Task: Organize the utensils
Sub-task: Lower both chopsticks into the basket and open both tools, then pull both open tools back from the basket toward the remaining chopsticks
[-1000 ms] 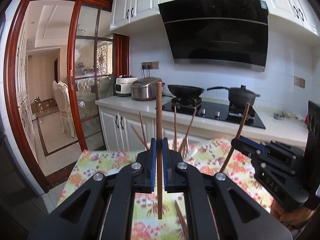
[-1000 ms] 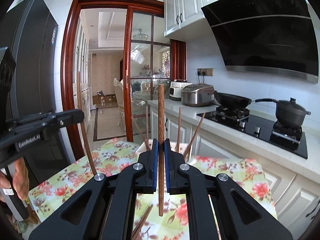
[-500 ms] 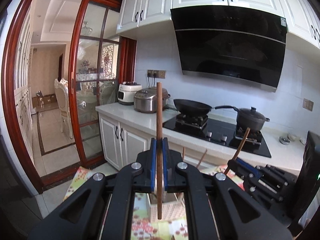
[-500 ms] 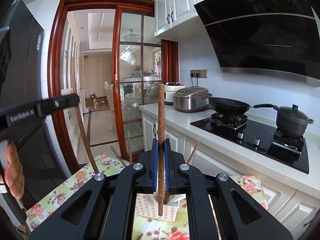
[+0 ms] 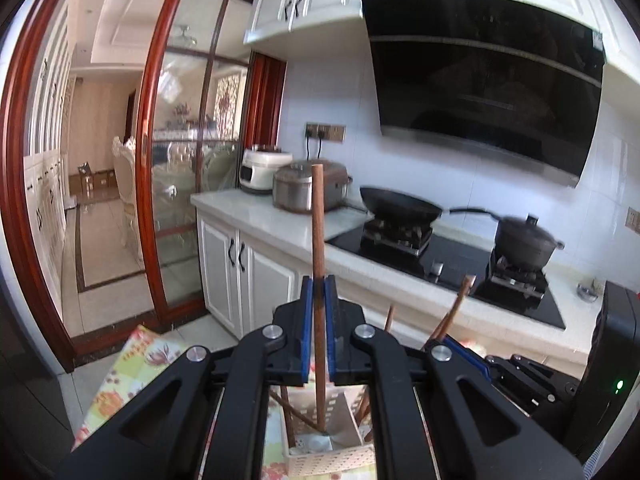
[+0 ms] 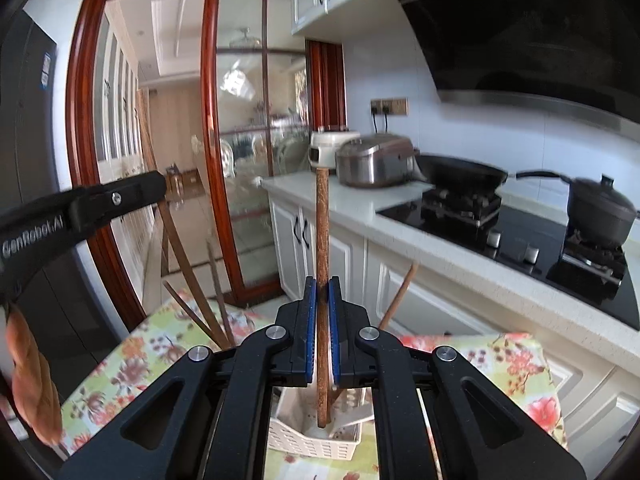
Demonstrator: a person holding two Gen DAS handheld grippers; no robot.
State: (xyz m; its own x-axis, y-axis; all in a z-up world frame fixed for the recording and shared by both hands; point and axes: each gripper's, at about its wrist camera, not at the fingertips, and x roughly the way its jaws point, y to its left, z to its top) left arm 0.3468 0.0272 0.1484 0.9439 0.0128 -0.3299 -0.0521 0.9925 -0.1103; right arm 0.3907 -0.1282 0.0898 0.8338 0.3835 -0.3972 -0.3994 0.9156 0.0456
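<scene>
My left gripper (image 5: 319,292) is shut on an upright brown wooden chopstick (image 5: 318,232). Its lower end hangs inside a white perforated basket (image 5: 332,462) that holds several more chopsticks. My right gripper (image 6: 322,292) is shut on a second upright chopstick (image 6: 322,220), whose lower tip sits over the same basket (image 6: 308,442). In the right wrist view the left gripper (image 6: 158,186) comes in from the left with its chopstick (image 6: 176,240). In the left wrist view the right gripper (image 5: 442,338) shows at lower right with its chopstick (image 5: 460,298).
The basket stands on a table with a floral cloth (image 6: 500,360). Behind it runs a white counter (image 5: 280,232) with rice cookers (image 5: 308,192), a wok (image 5: 400,204) and a pot (image 5: 524,240). A glass sliding door (image 5: 176,200) is left; a hand (image 6: 30,380) holds the left gripper.
Both grippers have moved forward across the table with their chopsticks. The basket, earlier ahead of them, now lies right under the chopstick tips. Both stay shut.
</scene>
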